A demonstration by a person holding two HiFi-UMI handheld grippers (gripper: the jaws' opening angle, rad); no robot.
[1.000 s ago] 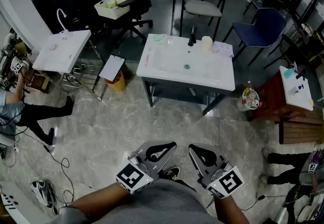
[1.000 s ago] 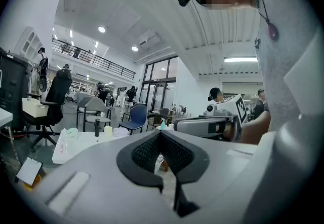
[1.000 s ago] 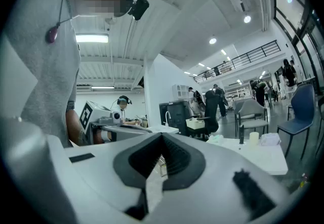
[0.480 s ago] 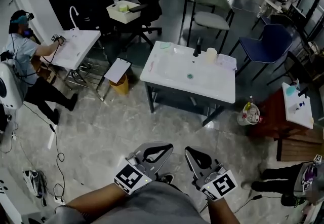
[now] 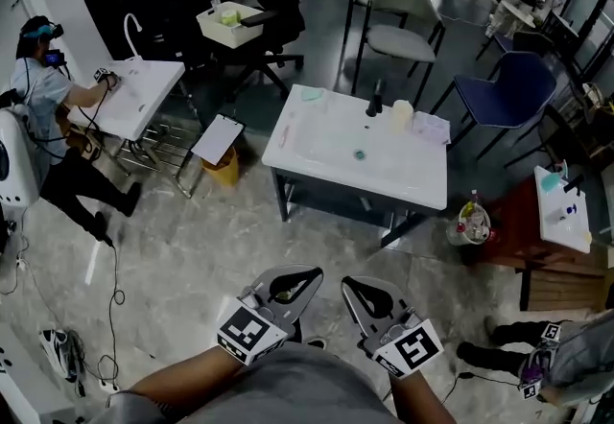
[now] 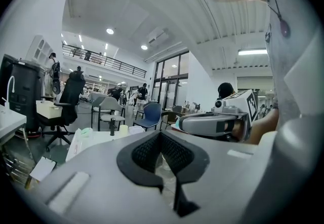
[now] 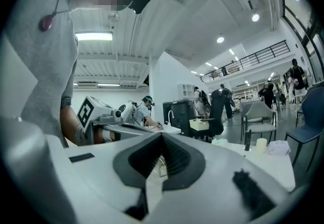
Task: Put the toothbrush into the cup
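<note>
Well apart from the person, the white basin table [image 5: 321,144] stands mid-floor, and nothing of the task has begun. The left gripper [image 5: 309,273] and right gripper [image 5: 351,284] hang low near the body, side by side. Each has its jaws pressed together on nothing.

The pale cup [image 5: 401,114] stands upright near the table's far edge, just beside the black tap [image 5: 375,102]. The toothbrush is too small to pick out from here; I take it to lie somewhere on that table top.

Likely troubles: arriving with the jaws together would nudge the brush instead of pinching it. A thin handle lying flat can skid or roll away. A light cup could tip if the brush enters at a slant or a gripper clips the tap.
</note>
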